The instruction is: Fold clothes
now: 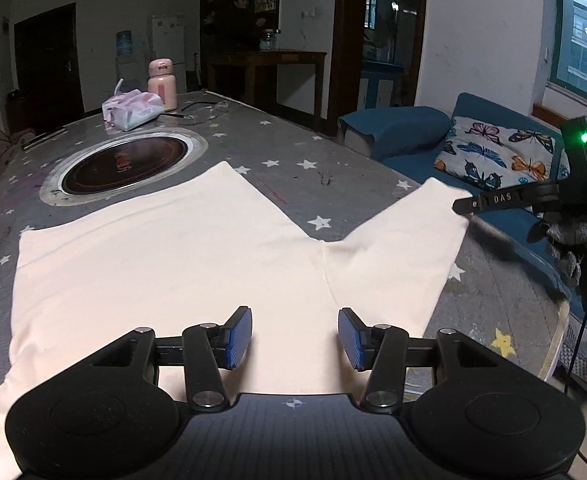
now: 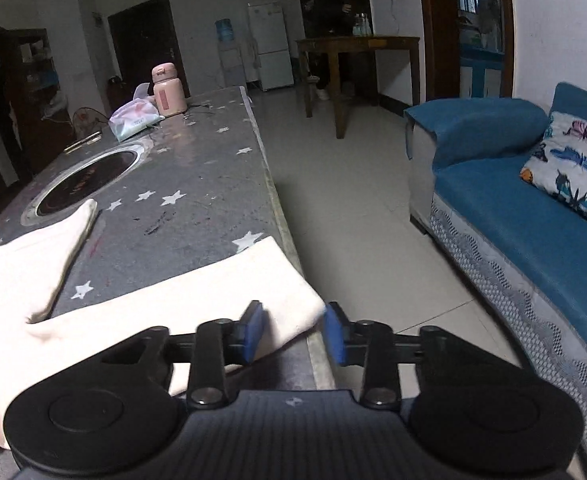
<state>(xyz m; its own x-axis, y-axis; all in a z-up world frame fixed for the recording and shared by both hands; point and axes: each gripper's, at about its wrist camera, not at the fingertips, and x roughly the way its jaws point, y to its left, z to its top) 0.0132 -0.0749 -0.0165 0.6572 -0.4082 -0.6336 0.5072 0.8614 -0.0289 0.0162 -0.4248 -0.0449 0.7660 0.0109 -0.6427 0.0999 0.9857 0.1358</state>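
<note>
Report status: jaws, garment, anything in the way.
Left gripper open over the garment. Right gripper open at the sleeve end by the table edge. Garment flat, unfolded. Nothing in the way.

Bare starred tabletop (image 1: 293,148) is left between the spread cream garment (image 1: 165,264) and the round inset cooktop (image 1: 127,164). The far end is blocked by a tissue pack (image 1: 133,110) and pink bottle (image 1: 162,84). Open floor (image 2: 357,200) is seen between table edge and blue sofa (image 2: 533,208).
</note>
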